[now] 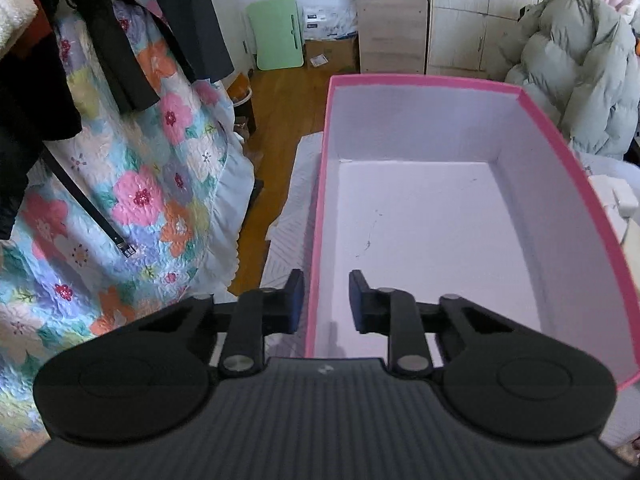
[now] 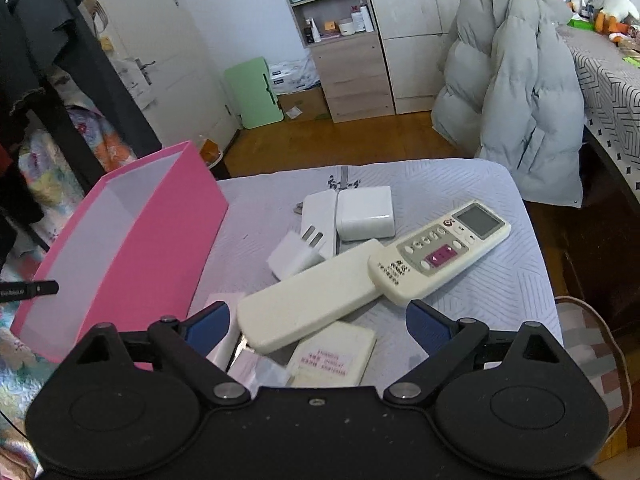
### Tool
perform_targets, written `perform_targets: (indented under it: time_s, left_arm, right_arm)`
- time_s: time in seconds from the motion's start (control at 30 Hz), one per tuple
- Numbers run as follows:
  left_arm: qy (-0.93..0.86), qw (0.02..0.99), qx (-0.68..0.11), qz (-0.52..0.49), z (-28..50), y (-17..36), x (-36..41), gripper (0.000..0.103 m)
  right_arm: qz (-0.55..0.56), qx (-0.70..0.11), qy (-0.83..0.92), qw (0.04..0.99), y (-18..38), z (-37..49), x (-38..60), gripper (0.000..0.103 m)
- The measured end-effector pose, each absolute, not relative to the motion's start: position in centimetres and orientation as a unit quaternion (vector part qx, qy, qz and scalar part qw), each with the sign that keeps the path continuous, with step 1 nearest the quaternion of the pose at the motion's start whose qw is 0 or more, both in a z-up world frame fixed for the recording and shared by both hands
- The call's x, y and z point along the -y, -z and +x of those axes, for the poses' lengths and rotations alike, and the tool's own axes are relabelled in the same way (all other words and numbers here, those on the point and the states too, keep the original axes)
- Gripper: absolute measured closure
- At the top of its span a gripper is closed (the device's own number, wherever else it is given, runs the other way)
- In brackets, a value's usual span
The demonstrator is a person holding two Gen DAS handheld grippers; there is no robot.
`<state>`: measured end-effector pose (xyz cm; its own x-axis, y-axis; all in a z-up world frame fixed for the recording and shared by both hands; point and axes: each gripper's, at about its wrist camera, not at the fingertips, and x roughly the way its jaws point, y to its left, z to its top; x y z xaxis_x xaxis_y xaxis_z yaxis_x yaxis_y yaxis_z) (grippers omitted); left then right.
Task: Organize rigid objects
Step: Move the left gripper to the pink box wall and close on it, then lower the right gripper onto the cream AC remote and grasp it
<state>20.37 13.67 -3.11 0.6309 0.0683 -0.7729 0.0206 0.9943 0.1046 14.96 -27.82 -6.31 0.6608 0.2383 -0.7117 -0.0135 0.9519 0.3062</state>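
Note:
A pink box point(image 1: 560, 152) with a bare white inside fills the left wrist view. My left gripper point(image 1: 326, 300) straddles the box's left wall near its front corner, one finger outside and one inside. Its jaws are narrow, with a gap still showing beside the wall. In the right wrist view the pink box point(image 2: 152, 248) stands at the left. My right gripper point(image 2: 320, 320) is open wide above a long cream remote point(image 2: 308, 312). A remote with a display point(image 2: 440, 252), white chargers point(image 2: 364, 212) and a cream pack with a pink label point(image 2: 332, 356) lie close by.
A pale quilted cloth point(image 2: 500, 292) covers the table. A small white plug point(image 2: 292, 256) and a foil packet point(image 2: 256, 368) lie near the box. A grey puffer jacket point(image 2: 520, 100) hangs behind the table. A floral quilt point(image 1: 140, 200) and dark hanging clothes point(image 1: 120, 40) are to the left.

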Motion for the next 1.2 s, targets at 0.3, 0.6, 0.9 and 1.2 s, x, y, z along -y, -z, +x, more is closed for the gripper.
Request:
perform_targets:
  time_s: [0.3,0.6,0.9,1.2]
  left_arm:
    - [-0.008,0.914,-0.405,0.027,21.0,4.4,-14.9,0.098]
    - [-0.005,0.923,-0.386,0.002,20.9,5.0,-15.5,0.099]
    - [0.001,0.924,-0.383,0.003,20.8,5.3,-15.4,0.099]
    - [0.008,0.922,-0.388,-0.006,21.1,5.5,-15.6,0.100]
  right_arm:
    - [0.247,-0.421,-0.014,0.873,7.4,17.7,32.1,0.005]
    - [0.277,-0.466,0.050,0.839,10.4,22.9,34.6,0.014]
    - [0.176,-0.470,0.078,0.861,10.9,25.4,33.5,0.030]
    - [0.175,-0.521,0.063,0.833,10.5,25.1,34.7,0.040]
